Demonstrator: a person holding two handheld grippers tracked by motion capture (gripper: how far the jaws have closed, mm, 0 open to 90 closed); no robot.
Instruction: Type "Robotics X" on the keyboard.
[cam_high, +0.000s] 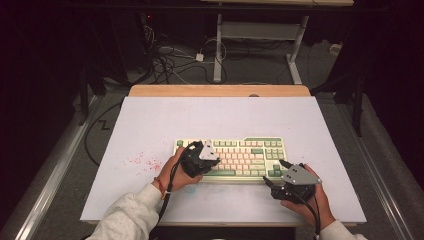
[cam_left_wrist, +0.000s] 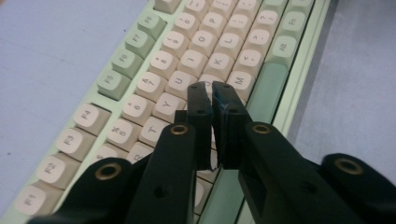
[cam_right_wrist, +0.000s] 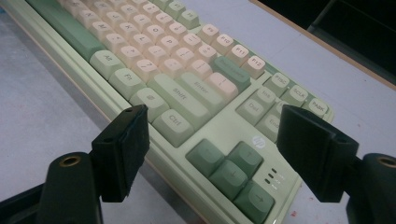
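A pale green keyboard (cam_high: 245, 155) with cream and green keys lies in the near middle of the white table top (cam_high: 200, 115). My left gripper (cam_high: 204, 156) hovers over its left half. In the left gripper view its jaws (cam_left_wrist: 211, 91) stand together with only a thin slit between them and nothing held, just above the cream letter keys (cam_left_wrist: 154, 84). My right gripper (cam_high: 276, 172) sits at the keyboard's near right corner. In the right gripper view it (cam_right_wrist: 214, 116) is open wide, one pad (cam_right_wrist: 123, 154) in front of the keyboard (cam_right_wrist: 187, 93) and the other over its right end, above the arrow keys (cam_right_wrist: 229, 172).
Red specks (cam_high: 145, 161) mark the table left of the keyboard. A wooden strip (cam_high: 220, 90) runs along the far edge. Beyond it, cables (cam_high: 170, 60) and the legs of another desk (cam_high: 218, 50) stand on the dark floor.
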